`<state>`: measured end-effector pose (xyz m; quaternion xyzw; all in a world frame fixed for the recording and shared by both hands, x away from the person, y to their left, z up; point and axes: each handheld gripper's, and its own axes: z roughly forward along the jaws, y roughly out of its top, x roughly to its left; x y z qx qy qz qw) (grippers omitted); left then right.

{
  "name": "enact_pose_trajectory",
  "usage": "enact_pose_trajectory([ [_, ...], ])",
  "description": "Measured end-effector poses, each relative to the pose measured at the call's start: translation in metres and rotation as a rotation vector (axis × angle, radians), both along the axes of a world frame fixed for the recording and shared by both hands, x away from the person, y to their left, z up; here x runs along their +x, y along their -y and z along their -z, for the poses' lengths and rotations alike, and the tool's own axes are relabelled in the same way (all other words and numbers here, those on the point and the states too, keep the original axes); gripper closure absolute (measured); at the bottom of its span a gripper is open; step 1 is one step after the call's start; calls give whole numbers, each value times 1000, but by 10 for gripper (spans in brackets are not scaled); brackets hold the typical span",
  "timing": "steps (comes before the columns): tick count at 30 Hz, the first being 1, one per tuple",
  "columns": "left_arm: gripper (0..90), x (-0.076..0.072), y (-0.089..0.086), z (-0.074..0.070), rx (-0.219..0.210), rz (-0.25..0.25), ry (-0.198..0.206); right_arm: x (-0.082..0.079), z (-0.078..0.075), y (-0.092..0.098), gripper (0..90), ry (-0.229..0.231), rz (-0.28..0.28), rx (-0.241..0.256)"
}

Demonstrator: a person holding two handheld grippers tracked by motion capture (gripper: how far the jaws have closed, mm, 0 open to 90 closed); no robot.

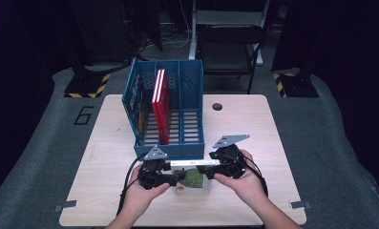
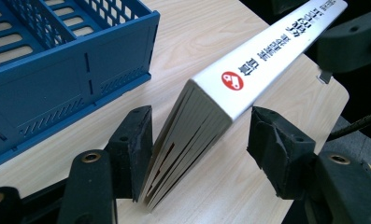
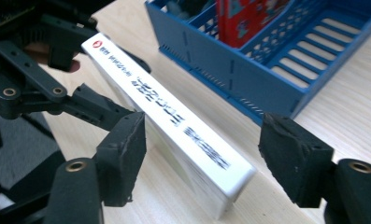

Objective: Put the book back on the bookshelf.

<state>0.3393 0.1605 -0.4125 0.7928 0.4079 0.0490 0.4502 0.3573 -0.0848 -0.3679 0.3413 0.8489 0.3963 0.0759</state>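
Seen from the left gripper view: page edges of the book and a red logo on its white spine; from the high view, its green cover instead. Standing on edge on the table, just in front of the blue rack. Gripped low by both hands, left gripper and right gripper facing inward at opposite ends. Open wide around the book, one left pad touching pages.

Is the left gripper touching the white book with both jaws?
Apart on one side. In the left gripper view, the left gripper has one jaw against the book pages, while bare table shows between the spine and the other jaw.
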Motion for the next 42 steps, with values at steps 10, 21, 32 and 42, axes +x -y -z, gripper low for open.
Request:
enact_pose_trajectory([
  [10, 431, 0, -3, 1, -2, 16, 3, 3, 1, -19, 364, 8, -68, -96],
  [21, 487, -1, -5, 1, 4, 30, 5, 3, 11, -2, 437, -30, -62, -92],
  [32, 575, -3, -3, -2, 41, 56, 12, 4, 13, -1, 401, -22, -39, -83],
  [42, 637, -6, -2, -5, 66, 107, 22, 6, 15, 0, 350, -18, -41, -75],
])
